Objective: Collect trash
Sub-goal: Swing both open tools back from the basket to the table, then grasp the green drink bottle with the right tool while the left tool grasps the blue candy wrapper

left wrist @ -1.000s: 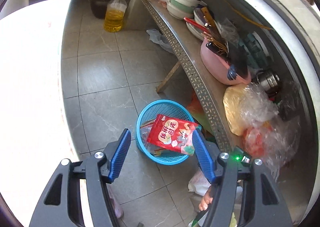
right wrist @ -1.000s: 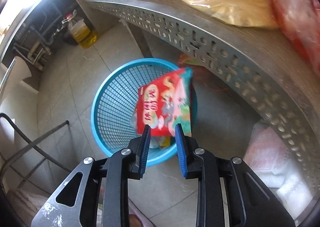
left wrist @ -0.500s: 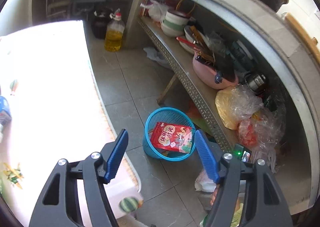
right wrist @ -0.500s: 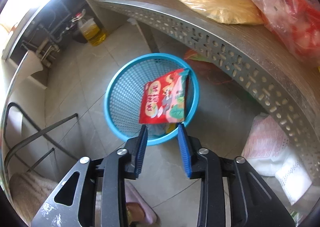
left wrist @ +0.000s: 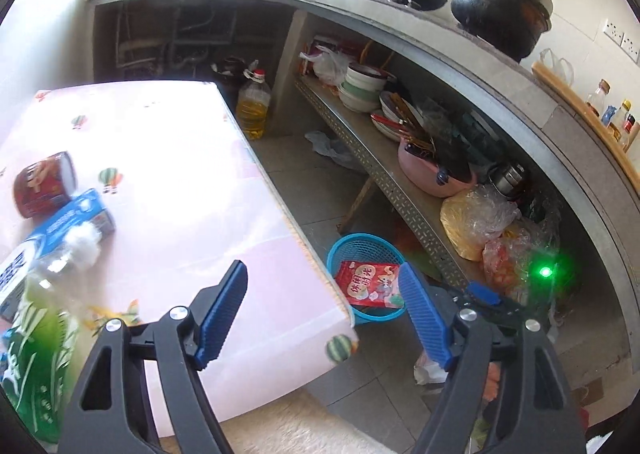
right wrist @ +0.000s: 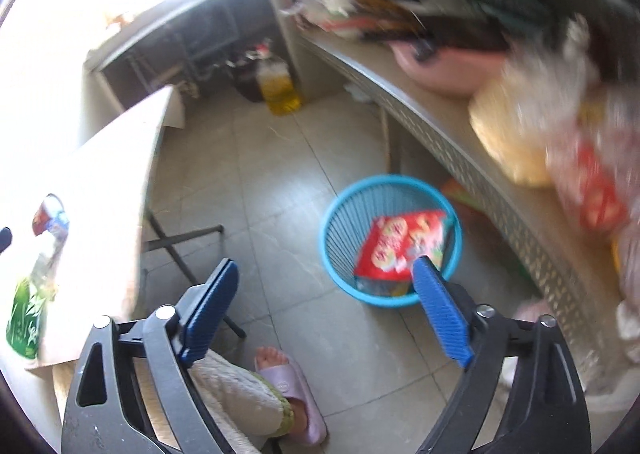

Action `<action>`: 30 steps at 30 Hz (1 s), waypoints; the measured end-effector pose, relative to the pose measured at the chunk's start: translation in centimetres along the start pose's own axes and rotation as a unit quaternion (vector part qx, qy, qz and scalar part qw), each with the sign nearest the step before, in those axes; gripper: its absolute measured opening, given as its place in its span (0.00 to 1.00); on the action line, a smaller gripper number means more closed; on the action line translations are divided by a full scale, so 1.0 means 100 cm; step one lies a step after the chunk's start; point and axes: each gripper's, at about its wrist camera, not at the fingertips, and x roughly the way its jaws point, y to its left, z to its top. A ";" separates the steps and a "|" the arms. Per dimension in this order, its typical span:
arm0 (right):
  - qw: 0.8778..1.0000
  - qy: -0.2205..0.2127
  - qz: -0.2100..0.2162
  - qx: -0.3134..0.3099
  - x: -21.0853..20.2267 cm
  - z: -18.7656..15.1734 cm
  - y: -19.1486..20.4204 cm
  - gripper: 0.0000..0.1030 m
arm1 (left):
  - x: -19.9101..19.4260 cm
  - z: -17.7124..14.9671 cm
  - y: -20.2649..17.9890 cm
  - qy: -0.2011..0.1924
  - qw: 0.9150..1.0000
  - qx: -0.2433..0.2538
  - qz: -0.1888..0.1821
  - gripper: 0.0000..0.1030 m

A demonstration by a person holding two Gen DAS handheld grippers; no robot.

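Red snack bag (right wrist: pixel 402 248) lies in the blue basket (left wrist: pixel 362 250) on the floor, so next trash is on the desk (left wrist: pixel 168 190): red can (left wrist: pixel 44 184), blue carton (left wrist: pixel 60 226), green-label bottle (left wrist: pixel 36 350), all left edge of the left-wrist frame. Left tool (left wrist: pixel 322 318) is nearer, jaws opening, nothing between; pickup likely needs a swing left. Right tool (right wrist: pixel 326 314) over the floor, jaws opening, empty.
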 end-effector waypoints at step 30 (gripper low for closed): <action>0.951 0.136 0.252 -0.119 -0.007 -0.001 0.226 0.92 | -0.149 -0.103 0.194 -0.095 0.976 -0.154 0.124 0.80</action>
